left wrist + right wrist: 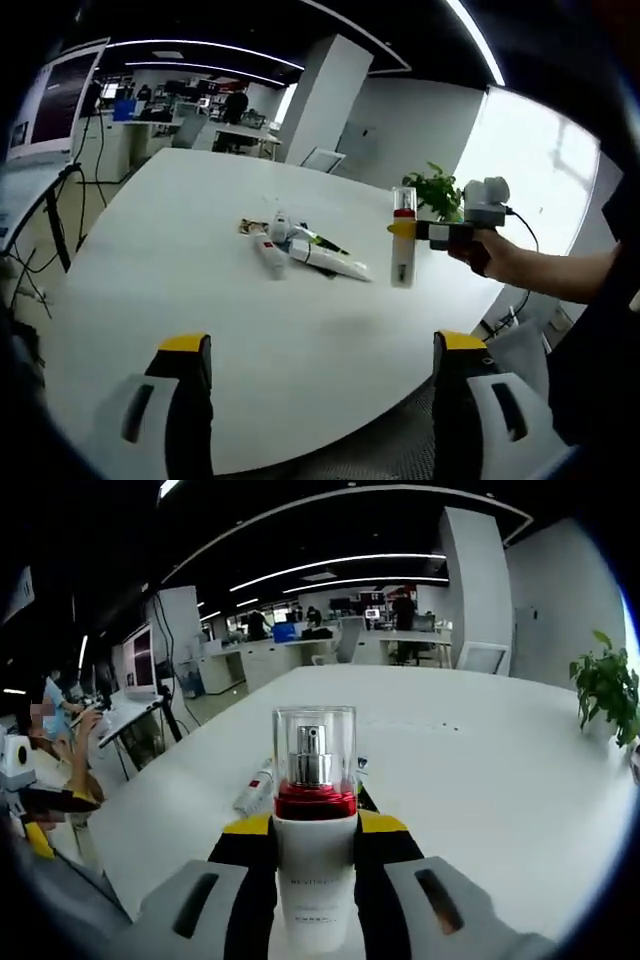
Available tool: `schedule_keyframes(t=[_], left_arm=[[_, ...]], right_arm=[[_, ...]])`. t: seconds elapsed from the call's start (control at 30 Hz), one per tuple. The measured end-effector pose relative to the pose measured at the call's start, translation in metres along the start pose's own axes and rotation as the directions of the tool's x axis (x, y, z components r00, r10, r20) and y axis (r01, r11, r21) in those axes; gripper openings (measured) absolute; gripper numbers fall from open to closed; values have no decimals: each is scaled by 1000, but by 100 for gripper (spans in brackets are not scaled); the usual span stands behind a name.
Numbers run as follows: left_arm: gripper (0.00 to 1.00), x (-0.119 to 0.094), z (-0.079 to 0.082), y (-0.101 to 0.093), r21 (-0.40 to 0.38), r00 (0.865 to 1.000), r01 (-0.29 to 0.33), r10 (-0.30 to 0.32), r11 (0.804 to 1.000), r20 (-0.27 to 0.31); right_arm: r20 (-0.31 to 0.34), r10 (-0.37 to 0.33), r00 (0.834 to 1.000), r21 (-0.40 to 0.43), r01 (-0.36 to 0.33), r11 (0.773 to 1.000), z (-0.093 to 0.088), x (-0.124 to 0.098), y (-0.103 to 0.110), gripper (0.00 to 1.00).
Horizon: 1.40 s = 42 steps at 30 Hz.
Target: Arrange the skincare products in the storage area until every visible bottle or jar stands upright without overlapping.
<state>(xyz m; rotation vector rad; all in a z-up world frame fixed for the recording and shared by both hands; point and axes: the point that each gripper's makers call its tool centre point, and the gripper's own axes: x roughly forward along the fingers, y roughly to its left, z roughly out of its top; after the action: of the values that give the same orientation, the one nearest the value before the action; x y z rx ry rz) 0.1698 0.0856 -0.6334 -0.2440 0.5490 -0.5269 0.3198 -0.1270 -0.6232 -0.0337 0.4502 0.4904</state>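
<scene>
Clamped upright between the right gripper's [315, 855] jaws is a pump bottle [314, 830], held above the white table [500, 760]; the left gripper's [320, 385] jaws are spread apart, nothing between them. Several tubes [300, 250] are seen lying flat in a pile mid-table.

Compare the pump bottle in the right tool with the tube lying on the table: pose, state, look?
The pump bottle is upright and lifted off the white table; the tube lies flat on it. The bottle is clamped in the right tool; the tube is loose, among other products. The bottle has a clear cap and red collar; the tube doesn't. Both are white.
</scene>
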Motion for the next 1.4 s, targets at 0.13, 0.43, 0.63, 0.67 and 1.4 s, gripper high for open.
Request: schedule_keyframes(t=[0.13, 0.43, 0.63, 0.67, 1.4], left_arm=[[86, -1, 1, -2, 5, 1000, 12, -12, 1000, 2], [86, -6, 16, -10, -33, 998, 36, -34, 999, 51], [86, -6, 35, -28, 5, 995, 67, -67, 998, 72], [85, -5, 37, -30, 6, 995, 70, -70, 998, 75], [61, 30, 74, -110, -15, 966, 224, -220, 974, 133]], right_arm=[[23, 34, 999, -17, -34, 999, 1, -14, 22, 28], [41, 93, 995, -79, -90, 993, -6, -36, 65, 28], [53, 127, 991, -124, -119, 985, -4, -45, 87, 28], [56, 136, 989, -134, -127, 983, -4, -48, 91, 28], [80, 216, 973, -290, -184, 939, 4, -74, 140, 28]])
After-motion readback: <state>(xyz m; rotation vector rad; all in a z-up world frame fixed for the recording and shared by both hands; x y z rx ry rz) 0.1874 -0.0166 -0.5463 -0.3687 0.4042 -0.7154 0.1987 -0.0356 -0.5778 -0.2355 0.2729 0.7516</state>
